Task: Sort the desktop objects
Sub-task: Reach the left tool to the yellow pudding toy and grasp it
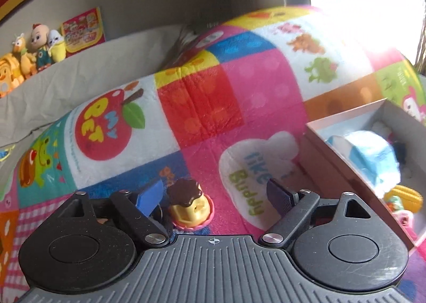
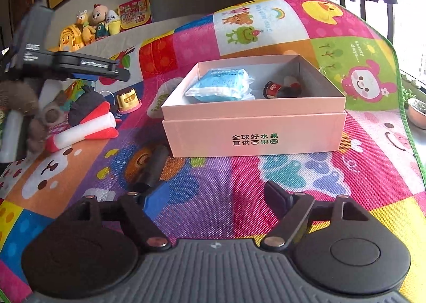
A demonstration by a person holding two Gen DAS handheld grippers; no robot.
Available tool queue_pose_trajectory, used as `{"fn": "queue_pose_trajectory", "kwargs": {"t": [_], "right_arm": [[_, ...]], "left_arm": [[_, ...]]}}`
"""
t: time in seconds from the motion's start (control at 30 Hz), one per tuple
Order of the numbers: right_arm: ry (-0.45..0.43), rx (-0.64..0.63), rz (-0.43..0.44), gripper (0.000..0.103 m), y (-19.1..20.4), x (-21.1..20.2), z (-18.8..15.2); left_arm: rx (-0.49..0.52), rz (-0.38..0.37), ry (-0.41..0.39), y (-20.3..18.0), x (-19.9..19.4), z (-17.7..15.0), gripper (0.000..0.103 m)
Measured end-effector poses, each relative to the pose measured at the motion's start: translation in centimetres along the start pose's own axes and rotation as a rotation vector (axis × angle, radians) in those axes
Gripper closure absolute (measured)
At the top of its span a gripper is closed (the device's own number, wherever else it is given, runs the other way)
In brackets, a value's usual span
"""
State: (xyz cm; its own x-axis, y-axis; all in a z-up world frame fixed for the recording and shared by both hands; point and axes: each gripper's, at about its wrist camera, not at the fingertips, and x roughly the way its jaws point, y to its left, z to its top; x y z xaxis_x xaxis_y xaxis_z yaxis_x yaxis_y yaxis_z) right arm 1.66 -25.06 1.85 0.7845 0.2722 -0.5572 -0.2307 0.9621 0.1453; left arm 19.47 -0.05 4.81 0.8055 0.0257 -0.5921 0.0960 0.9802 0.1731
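I have both the left gripper (image 1: 215, 193) and right gripper (image 2: 210, 200) spread wide on nothing, and the toy cupcake (image 1: 189, 204), left of the pink box (image 2: 253, 127), looks light, rigid and slick, so I'd pinch its 2 ridged sides low.

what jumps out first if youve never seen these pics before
The loud patchwork cartoon mat fills both views. On it sits an open pink box holding a blue-and-white packet and a small red figure. Left of the box, a gold cupcake toy sits between the open left gripper fingers.
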Motion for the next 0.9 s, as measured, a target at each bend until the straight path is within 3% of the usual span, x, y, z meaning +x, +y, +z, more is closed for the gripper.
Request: {"fn": "queue_pose_trajectory", "kwargs": {"t": [0.1, 0.2, 0.23, 0.3, 0.43, 0.57, 0.63, 0.77, 0.9], "right_arm": [[0.006, 0.028, 0.012, 0.021, -0.5, 0.2, 0.1], [0.004, 0.074, 0.028, 0.021, -1.3, 0.2, 0.1], [0.001, 0.087, 0.032, 0.021, -1.5, 0.2, 0.1], [-0.001, 0.107, 0.035, 0.02, -1.8, 0.3, 0.2], [0.011, 0.133, 0.037, 0.02, -2.2, 0.5, 0.2], [0.013, 0.143, 0.035, 0.019, -2.3, 0.6, 0.2], [0.014, 0.144, 0.034, 0.019, -2.3, 0.6, 0.2], [0.022, 0.134, 0.032, 0.016, -2.1, 0.7, 0.2], [0.036, 0.115, 0.033, 0.008, -1.8, 0.9, 0.3]], "left_arm": [[-0.01, 0.067, 0.091, 0.5, 3.7, 0.1, 0.028], [-0.029, 0.074, 0.137, 1.4, 5.4, -0.6, 0.044], [-0.025, 0.076, 0.135, 1.6, 5.5, -0.9, 0.054], [-0.001, 0.085, 0.106, 1.7, 4.7, -1.0, 0.059], [0.036, 0.034, -0.042, 1.1, -1.2, -0.4, 0.06], [0.071, -0.161, -0.166, -0.4, -10.2, -2.0, 0.06], [0.102, -0.228, -0.172, -1.4, -13.3, -4.5, 0.059], [0.164, -0.255, -0.111, -3.5, -15.9, -10.7, 0.059], [0.087, -0.257, -0.025, -3.2, -15.3, -14.8, 0.055]]}}
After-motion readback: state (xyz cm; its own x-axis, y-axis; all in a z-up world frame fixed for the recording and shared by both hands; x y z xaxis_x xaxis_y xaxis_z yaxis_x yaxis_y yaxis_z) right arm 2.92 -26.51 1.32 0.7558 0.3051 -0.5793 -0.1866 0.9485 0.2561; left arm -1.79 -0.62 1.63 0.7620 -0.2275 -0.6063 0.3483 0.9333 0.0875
